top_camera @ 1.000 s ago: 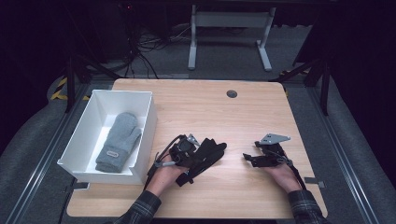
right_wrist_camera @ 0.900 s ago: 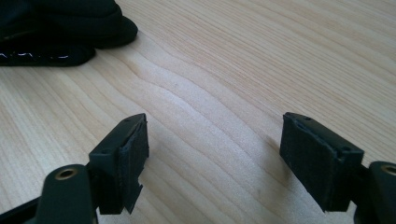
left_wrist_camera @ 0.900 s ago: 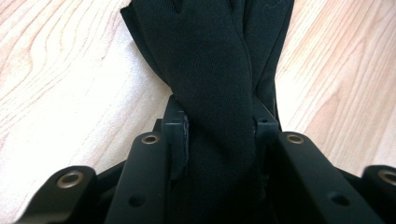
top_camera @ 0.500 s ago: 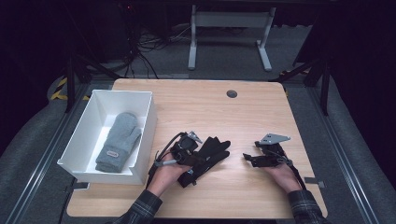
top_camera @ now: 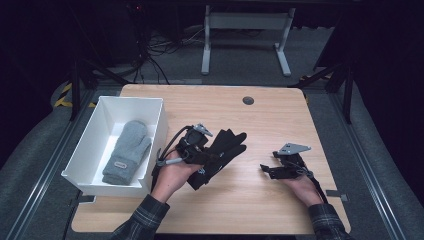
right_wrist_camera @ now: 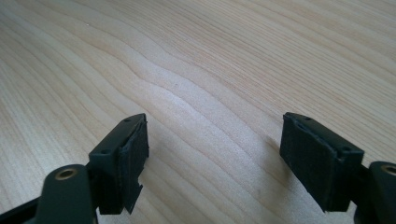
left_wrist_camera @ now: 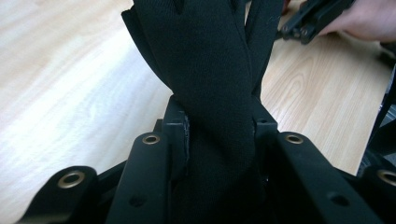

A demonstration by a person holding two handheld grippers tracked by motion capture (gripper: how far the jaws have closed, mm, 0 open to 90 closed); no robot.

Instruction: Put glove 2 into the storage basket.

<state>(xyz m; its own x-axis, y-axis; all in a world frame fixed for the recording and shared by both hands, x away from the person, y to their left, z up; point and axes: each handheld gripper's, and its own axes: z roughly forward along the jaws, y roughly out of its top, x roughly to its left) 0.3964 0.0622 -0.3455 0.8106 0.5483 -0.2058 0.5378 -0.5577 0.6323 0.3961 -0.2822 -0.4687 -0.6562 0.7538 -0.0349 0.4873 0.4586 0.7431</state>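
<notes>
A black glove (top_camera: 227, 145) is pinched near its middle between the jaws of my left gripper (top_camera: 206, 156), left of the table's centre. In the left gripper view the glove (left_wrist_camera: 210, 70) runs up out of the left gripper (left_wrist_camera: 219, 135), its fingers over the wood. A grey mitten (top_camera: 127, 150) lies inside a white bin (top_camera: 152, 107) at the table's left edge. My right gripper (top_camera: 267, 162) rests low on the right side, open. In its own view the right gripper (right_wrist_camera: 215, 154) holds nothing, with bare wood between the pads.
The wooden table (top_camera: 280, 120) has a round cable hole (top_camera: 248, 100) near its far edge. The bin's right wall stands just left of my left hand. The right gripper (left_wrist_camera: 313, 18) shows at the top right of the left gripper view, beyond the glove.
My left gripper has shifted slightly away from the person, taking the black glove with it. The right gripper has stayed where it was.
</notes>
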